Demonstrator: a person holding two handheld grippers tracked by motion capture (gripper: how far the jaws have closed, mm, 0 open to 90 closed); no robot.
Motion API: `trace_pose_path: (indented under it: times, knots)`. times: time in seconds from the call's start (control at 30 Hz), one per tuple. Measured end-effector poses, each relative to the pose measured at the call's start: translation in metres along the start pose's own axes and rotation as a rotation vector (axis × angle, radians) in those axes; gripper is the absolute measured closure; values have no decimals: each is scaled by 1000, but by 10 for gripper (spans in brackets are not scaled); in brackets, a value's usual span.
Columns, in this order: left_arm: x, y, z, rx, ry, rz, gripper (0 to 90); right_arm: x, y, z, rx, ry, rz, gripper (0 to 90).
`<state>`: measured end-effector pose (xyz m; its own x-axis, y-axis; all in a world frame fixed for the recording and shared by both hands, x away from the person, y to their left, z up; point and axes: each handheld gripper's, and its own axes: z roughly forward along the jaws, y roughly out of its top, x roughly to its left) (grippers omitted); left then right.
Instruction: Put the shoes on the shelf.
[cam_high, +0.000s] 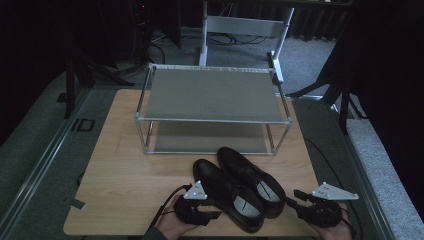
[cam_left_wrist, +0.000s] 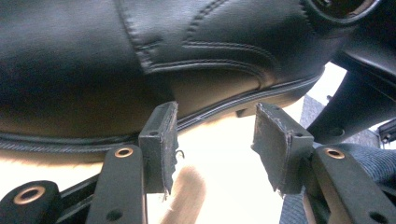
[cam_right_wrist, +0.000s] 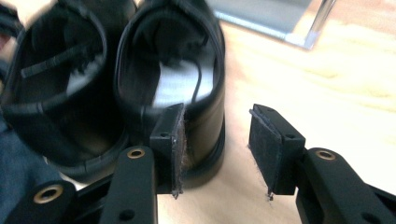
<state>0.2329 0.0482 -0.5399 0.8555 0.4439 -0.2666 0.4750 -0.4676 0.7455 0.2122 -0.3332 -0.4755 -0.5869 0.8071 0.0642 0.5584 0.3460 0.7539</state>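
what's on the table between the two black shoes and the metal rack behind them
Nothing: in the high view, only a bare strip of wooden table separates the shoes from the rack.

A dim, underexposed scene is recorded in the high view, where the wooden surface (cam_high: 125, 165) is lit softly from above and the surroundings are lost in near-black. Faint highlights are caught on the black shoes (cam_high: 240, 187), and fine detail is softened by low resolution. In the left gripper view, the surface is blown out to pale glare beneath the shoe's dark leather (cam_left_wrist: 140, 56), whose stitching is rendered sharply, while a blurred brown smear is seen near the bottom edge. In the right gripper view, the surface is likewise overexposed, the shoe openings (cam_right_wrist: 173, 70) are smeared by motion blur, and the background is left out of focus.
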Motion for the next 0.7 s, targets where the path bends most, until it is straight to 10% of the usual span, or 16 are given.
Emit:
trace_pose_path:
  times: [0.4,0.7]
  knots:
    - [-6,3,7,10,-33,21,511,5,-46,33,212,20,-13,532]
    - [-13,7,18,25,-75,40,521,4,-43,44,189,16,-22,576]
